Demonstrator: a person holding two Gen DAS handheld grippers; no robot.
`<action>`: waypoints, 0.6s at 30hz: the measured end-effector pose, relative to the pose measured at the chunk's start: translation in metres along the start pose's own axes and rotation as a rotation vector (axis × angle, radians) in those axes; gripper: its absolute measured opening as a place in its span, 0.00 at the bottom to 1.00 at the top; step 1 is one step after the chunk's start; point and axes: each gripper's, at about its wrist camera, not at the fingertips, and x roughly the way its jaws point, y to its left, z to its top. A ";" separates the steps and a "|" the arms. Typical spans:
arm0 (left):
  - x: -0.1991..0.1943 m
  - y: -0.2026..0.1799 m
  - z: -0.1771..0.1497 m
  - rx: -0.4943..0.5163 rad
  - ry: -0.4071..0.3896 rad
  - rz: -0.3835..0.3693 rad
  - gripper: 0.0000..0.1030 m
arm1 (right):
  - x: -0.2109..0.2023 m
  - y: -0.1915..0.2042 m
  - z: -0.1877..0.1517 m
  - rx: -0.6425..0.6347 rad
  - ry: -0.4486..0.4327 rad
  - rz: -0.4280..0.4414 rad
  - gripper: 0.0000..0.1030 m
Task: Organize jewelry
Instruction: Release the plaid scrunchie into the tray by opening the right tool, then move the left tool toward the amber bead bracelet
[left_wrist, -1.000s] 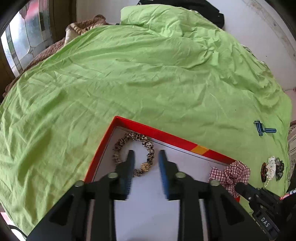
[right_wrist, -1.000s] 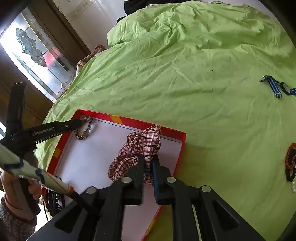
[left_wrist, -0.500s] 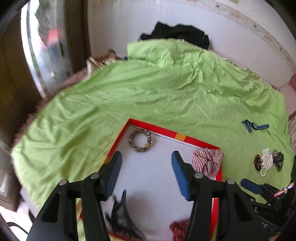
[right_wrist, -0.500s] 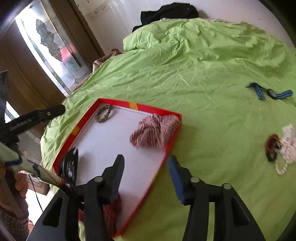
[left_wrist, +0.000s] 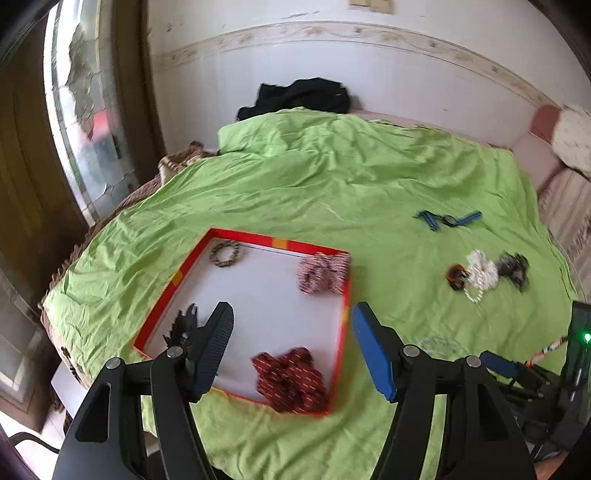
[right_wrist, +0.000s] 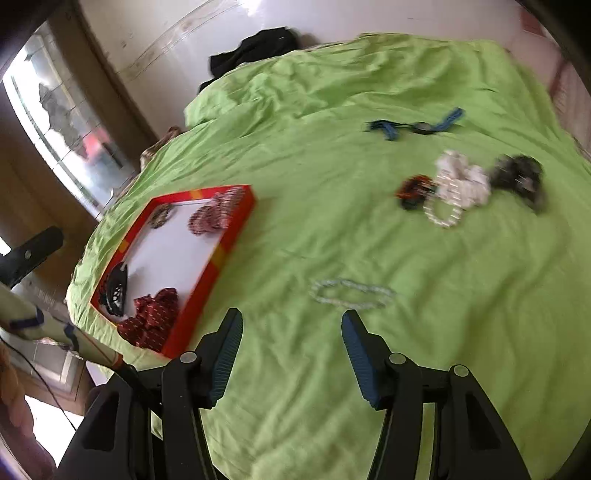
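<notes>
A red-rimmed tray (left_wrist: 173, 284) lies on the green bedspread. In it are a leopard-print bracelet (left_wrist: 224, 253), a plaid scrunchie (left_wrist: 323, 273), a dark red scrunchie (left_wrist: 291, 380) and a black hair claw (left_wrist: 183, 326). My left gripper (left_wrist: 291, 317) hovers above the tray's near half, its jaws opening with nothing between them. My right gripper (right_wrist: 291, 325) hangs over bare bedspread to the right of the tray (right_wrist: 221, 254), jaws also opening and empty. A clear bead bracelet (right_wrist: 351, 293) lies just beyond its fingertips.
Farther right on the bedspread lie a blue-strapped watch (right_wrist: 417, 127), a brown hair tie (right_wrist: 413, 190), a white scrunchie with pearls (right_wrist: 461, 181) and a black scrunchie (right_wrist: 517, 177). Black clothing (left_wrist: 299, 96) sits by the far wall. A window and the bed edge are at the left.
The right gripper let go of the plaid scrunchie in the tray and swung right over the bedspread. The left gripper drew back and up from the leopard bracelet. Both jaws widened.
</notes>
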 end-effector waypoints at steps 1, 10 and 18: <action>-0.004 -0.007 -0.003 0.016 -0.006 0.001 0.64 | -0.004 -0.006 -0.002 0.013 -0.004 -0.008 0.59; -0.016 -0.039 -0.023 0.082 0.015 -0.021 0.64 | -0.029 -0.030 -0.020 0.067 -0.040 -0.046 0.60; -0.013 -0.045 -0.031 0.098 0.042 -0.016 0.64 | -0.033 -0.039 -0.027 0.091 -0.046 -0.065 0.61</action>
